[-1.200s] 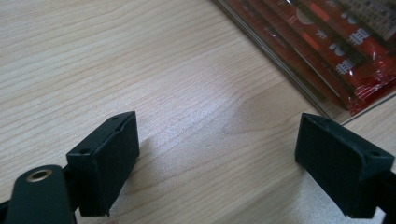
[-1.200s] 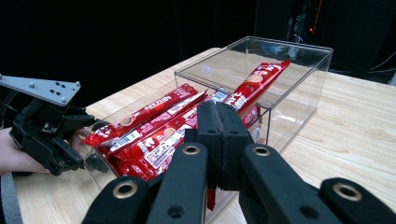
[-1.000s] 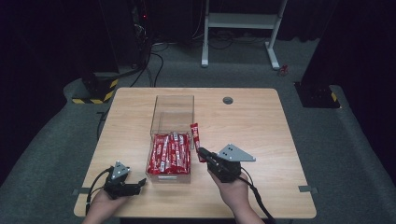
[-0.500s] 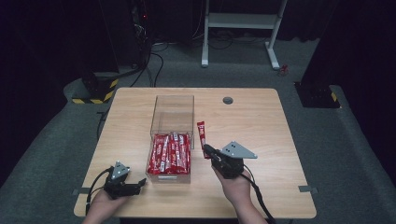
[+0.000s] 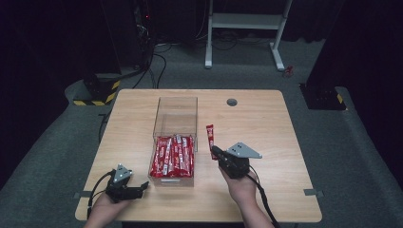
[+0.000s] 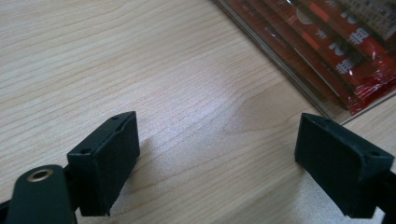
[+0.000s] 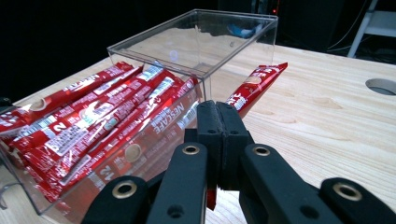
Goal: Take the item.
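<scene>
My right claw (image 7: 217, 122) pinches a slim, glossy red sachet (image 7: 254, 86) beside the clear plastic box (image 7: 196, 44); my left claw (image 6: 219, 163) gapes wide over the wood-grain worktop (image 6: 140, 70).

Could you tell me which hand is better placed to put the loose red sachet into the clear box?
The right. The right gripper is shut on the red sachet just beside the clear box. The left gripper rests open on the table, holding nothing.

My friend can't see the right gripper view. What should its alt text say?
The right claw is shut on a red Nescafe stick, holding it just above a wooden table. To its left stands a clear plastic box full of the same red sticks.
</scene>
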`<state>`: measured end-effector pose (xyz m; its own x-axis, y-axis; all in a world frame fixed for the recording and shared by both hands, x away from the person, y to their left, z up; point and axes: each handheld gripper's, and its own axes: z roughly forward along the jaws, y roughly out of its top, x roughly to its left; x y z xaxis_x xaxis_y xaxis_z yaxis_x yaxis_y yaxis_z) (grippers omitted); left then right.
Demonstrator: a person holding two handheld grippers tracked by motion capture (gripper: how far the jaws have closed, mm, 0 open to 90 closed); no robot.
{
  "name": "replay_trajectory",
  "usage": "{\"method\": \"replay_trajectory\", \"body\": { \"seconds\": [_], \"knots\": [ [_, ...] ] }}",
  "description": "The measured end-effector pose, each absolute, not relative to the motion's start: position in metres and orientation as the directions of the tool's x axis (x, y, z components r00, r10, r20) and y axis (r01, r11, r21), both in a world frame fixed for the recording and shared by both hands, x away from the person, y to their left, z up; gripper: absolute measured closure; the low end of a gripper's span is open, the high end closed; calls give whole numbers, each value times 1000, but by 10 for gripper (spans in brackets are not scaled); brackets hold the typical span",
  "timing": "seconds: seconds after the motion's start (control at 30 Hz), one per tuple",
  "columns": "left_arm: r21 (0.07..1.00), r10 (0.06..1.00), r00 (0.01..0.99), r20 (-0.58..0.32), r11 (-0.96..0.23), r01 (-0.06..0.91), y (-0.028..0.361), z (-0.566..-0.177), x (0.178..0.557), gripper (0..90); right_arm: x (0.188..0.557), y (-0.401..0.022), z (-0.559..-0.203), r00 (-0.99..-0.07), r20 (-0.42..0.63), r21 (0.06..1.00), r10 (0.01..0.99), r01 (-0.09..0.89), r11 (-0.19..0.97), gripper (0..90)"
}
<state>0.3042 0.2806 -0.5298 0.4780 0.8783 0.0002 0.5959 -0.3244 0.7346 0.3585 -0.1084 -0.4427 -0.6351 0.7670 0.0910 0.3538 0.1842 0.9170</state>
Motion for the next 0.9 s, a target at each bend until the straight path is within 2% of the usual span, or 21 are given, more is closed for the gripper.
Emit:
{"method": "replay_trajectory", "body": {
  "seconds": [0.9],
  "knots": [
    [735, 878, 478, 0, -324, 596, 281, -530, 304, 142, 378, -108, -482, -588, 107, 860, 802, 459, 222, 900]
  ]
}}
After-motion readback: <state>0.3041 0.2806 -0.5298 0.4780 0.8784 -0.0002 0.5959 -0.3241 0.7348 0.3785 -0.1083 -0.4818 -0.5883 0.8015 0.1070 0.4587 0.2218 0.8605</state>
